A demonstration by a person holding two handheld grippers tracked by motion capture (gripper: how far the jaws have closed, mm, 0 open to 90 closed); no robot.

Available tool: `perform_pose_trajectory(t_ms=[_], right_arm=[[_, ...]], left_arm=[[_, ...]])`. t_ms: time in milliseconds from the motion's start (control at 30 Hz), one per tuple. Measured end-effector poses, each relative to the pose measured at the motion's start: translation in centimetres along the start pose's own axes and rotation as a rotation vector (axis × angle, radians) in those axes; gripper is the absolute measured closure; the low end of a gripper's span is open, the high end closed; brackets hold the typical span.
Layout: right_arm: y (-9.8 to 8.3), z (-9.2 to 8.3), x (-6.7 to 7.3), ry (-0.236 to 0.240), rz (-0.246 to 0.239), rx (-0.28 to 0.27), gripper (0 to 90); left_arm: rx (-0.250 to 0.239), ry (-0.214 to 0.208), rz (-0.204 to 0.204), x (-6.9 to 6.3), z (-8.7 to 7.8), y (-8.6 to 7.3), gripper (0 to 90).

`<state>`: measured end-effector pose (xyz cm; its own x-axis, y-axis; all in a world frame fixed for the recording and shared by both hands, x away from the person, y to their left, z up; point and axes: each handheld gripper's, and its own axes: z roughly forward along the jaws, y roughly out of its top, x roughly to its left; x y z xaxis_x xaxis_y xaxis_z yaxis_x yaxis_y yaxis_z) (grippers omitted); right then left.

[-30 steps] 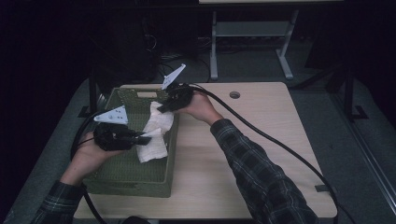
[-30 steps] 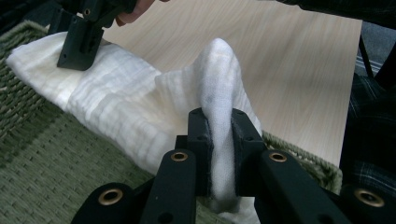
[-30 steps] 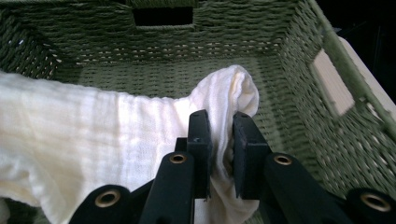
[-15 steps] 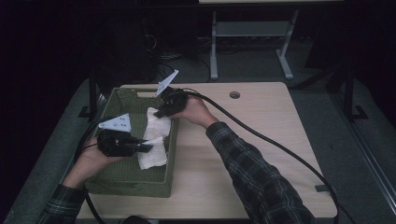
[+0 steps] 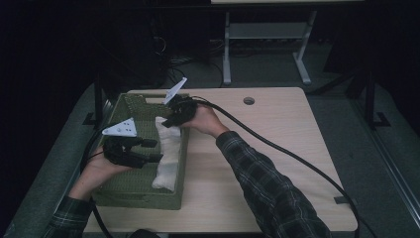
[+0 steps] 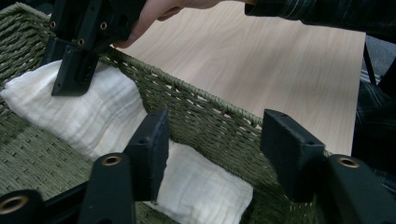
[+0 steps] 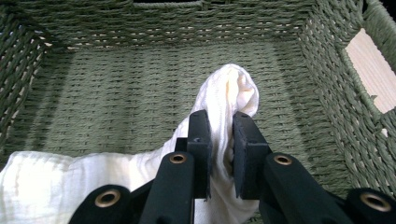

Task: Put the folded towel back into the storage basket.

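Note:
A folded white cloth [image 5: 166,158] lies along the right inner wall of a green woven basket [image 5: 133,198] on the wooden table [image 5: 277,148]. My right gripper [image 5: 168,121] is at the cloth's far end and shut on a raised fold of the cloth [image 7: 233,93], which is pinched between the right gripper's [image 7: 222,126] jaws over the basket floor [image 7: 116,93]. My left gripper [image 5: 154,150] hovers over the basket's near half. Its jaws have just been opening and stand apart, with nothing pressed between them. In the left gripper view [image 6: 217,128] the cloth [image 6: 201,191] rests low beneath the jaws, untouched.
The basket wall [image 6: 205,112] runs just beyond the left jaws, with bare tabletop [image 6: 261,70] behind it. A thick black cable [image 5: 297,158] trails across the table from the right gripper. There is a round hole [image 5: 248,100] near the table's far edge. Dark floor surrounds the table.
The left gripper's jaws opened and let go of the cloth's near end. The cloth dropped and now lies narrower against the basket's right wall. The right gripper sank slightly, still gripping.

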<state>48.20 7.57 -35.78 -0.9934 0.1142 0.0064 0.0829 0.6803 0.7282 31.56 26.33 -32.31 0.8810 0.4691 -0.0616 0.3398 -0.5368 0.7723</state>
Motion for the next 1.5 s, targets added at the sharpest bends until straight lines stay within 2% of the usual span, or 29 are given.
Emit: perform_pose_trajectory(t_ms=[200, 433, 533, 700, 800, 867, 933, 1033, 1300, 1500], right_arm=[[-0.2, 0.1, -0.9, -0.020, 0.007, -0.001, 78.8], [-0.3, -0.2, -2.3, -0.050, 0.005, -0.015, 78.7], [-0.3, 0.1, -2.8, -0.059, -0.002, 0.006, 78.5], [-0.4, 0.4, -3.3, -0.056, 0.010, -0.002, 77.4], [-0.5, 0.7, -3.5, -0.066, 0.005, 0.002, 73.1], [-0.5, 0.6, -3.5, -0.090, 0.018, -0.009, 63.8], [-0.4, 0.3, -3.6, -0.105, 0.025, -0.031, 58.4], [-0.3, -0.3, -3.7, -0.111, 0.033, -0.043, 56.8], [-0.8, -2.4, -3.6, -0.089, 0.061, -0.047, 53.8], [-1.9, -4.1, -3.4, -0.072, 0.077, -0.039, 52.5]], left_arm=[[-0.018, -0.010, -0.015, -0.1, 0.7, 0.1, 38.1], [-0.016, -0.024, -0.013, -0.1, 1.0, 0.3, 37.9], [-0.016, -0.027, -0.016, -0.1, 1.1, 0.4, 37.9], [-0.021, -0.027, -0.018, 0.0, 1.2, 0.3, 37.8], [-0.022, -0.030, -0.019, -0.1, 1.3, 0.3, 37.8], [-0.019, -0.027, -0.017, -0.2, 1.5, 0.3, 37.5], [-0.019, -0.032, -0.017, -0.2, 1.7, 0.4, 37.4], [-0.021, -0.031, -0.018, -0.2, 1.8, 0.6, 37.0], [-0.031, -0.028, -0.028, -0.6, 2.8, 1.6, 36.2], [-0.042, -0.007, -0.049, -1.0, 3.7, 2.6, 35.7]])
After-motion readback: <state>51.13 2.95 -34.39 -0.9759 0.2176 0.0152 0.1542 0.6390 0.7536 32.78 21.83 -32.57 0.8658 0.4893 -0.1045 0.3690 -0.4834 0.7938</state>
